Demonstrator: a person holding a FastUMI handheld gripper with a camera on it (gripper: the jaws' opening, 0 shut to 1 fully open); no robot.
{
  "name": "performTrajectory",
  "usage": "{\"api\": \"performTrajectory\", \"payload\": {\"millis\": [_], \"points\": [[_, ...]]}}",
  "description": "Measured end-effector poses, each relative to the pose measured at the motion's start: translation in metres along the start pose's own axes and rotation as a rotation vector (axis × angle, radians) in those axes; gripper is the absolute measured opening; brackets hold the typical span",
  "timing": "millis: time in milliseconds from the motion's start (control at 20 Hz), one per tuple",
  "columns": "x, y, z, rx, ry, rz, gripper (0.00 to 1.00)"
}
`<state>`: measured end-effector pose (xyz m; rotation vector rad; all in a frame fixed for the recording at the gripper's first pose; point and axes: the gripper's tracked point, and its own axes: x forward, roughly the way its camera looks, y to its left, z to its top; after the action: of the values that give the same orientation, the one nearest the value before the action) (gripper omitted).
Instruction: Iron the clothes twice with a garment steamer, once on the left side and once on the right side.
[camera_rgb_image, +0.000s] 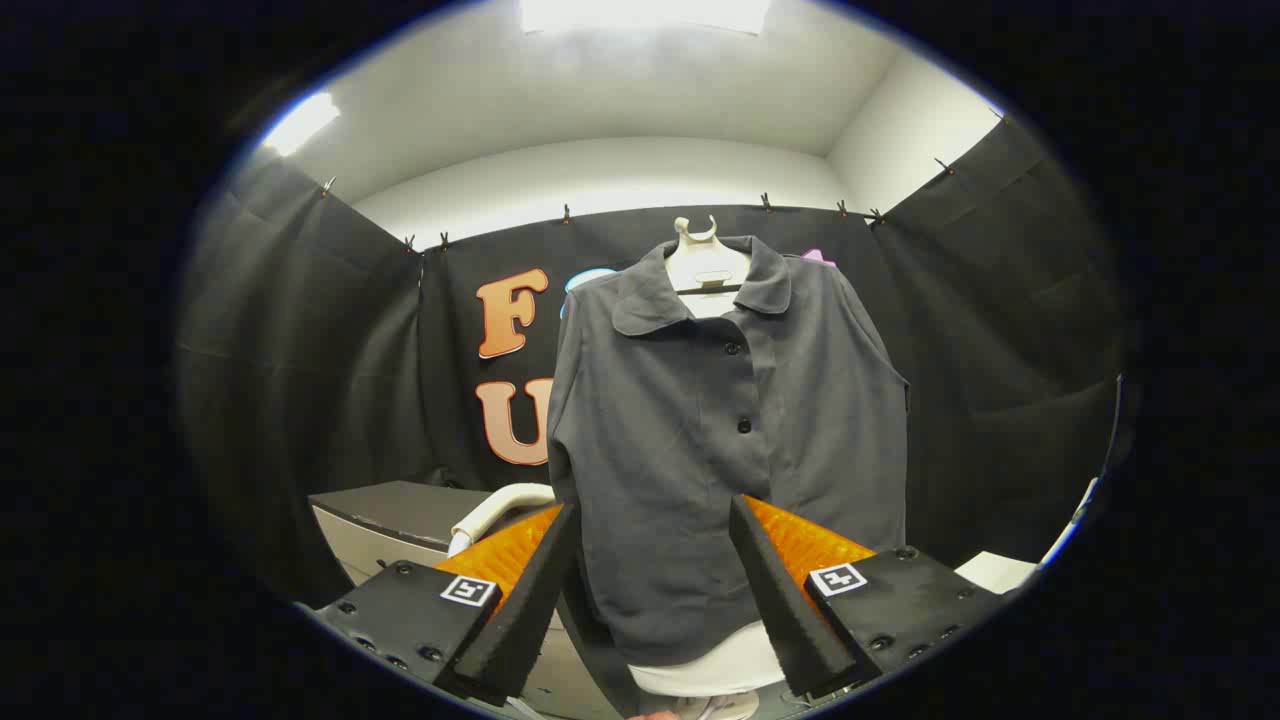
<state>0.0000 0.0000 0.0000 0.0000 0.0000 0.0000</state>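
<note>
Cloth-walled booth; fingers (655, 520) apart before hung shirt (720, 440).

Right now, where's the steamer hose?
In the gripper view, the white hose curves beyond the left finger, between the grey cabinet and the hanging shirt; gripper open.

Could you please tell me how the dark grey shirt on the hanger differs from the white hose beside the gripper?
The dark grey collared cloth shirt hangs upright from a white hanger, broad and flat; the white hose is thin, round and curved. The shirt hangs ahead of the open gripper, seen between its fingers; the hose lies lower, behind one finger, beside a grey box. Neither is gripped.
</note>
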Motion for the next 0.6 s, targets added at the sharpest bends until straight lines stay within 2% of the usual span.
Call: {"api": "performTrajectory", "payload": {"millis": [600], "points": [[0.0012, -0.0074, -0.0004, 0.006, 0.004, -0.051, 0.98]]}}
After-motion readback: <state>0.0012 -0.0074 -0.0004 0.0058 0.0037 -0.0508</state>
